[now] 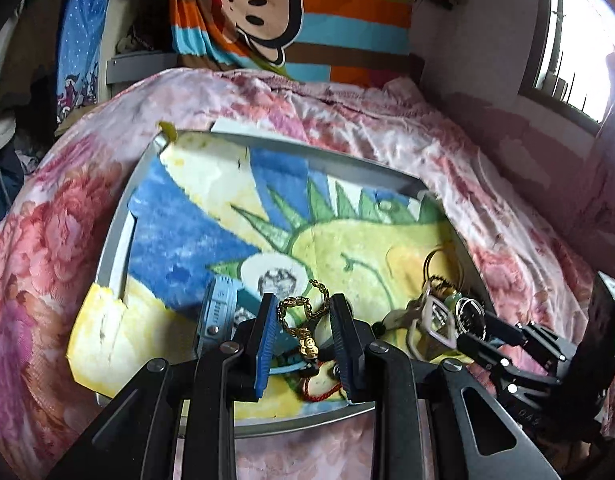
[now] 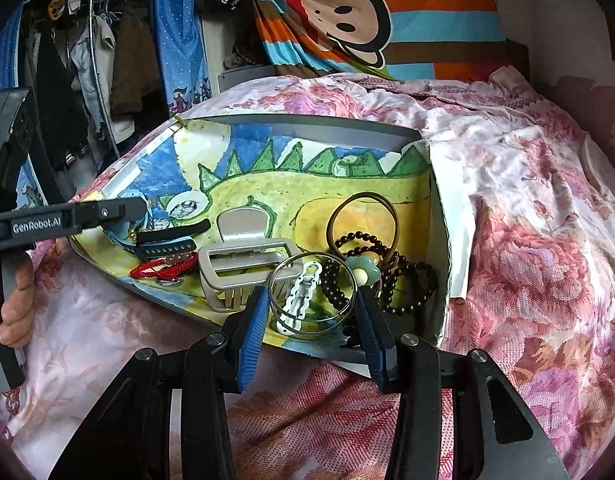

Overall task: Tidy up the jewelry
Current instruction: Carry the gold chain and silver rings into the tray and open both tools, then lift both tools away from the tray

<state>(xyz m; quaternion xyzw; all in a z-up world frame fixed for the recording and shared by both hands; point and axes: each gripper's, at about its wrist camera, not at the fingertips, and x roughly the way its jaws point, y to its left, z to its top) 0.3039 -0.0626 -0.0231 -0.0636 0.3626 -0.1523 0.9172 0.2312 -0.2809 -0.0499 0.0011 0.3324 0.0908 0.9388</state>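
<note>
Jewelry lies in a grey tray [image 2: 319, 130] lined with a child's drawing, set on a floral bedspread [image 2: 527, 208]. At the tray's right, a silver bangle [image 2: 312, 295], a white hair clip [image 2: 303, 298], dark bead bracelets [image 2: 411, 280] and a grey claw clip [image 2: 243, 264] crowd together. Left gripper [image 1: 303, 334] stands open around a gold chain [image 1: 301, 316], not pinching it. Right gripper [image 2: 312, 316] is open too, its jaws either side of the bangle. A red cord [image 2: 163, 270] lies left of the claw clip, near a blue watch [image 1: 219, 312].

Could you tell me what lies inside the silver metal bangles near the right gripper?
Inside the silver metal bangles lies a white scalloped hair clip on the crayon drawing lining the grey tray. The right gripper hides their near rim.
</note>
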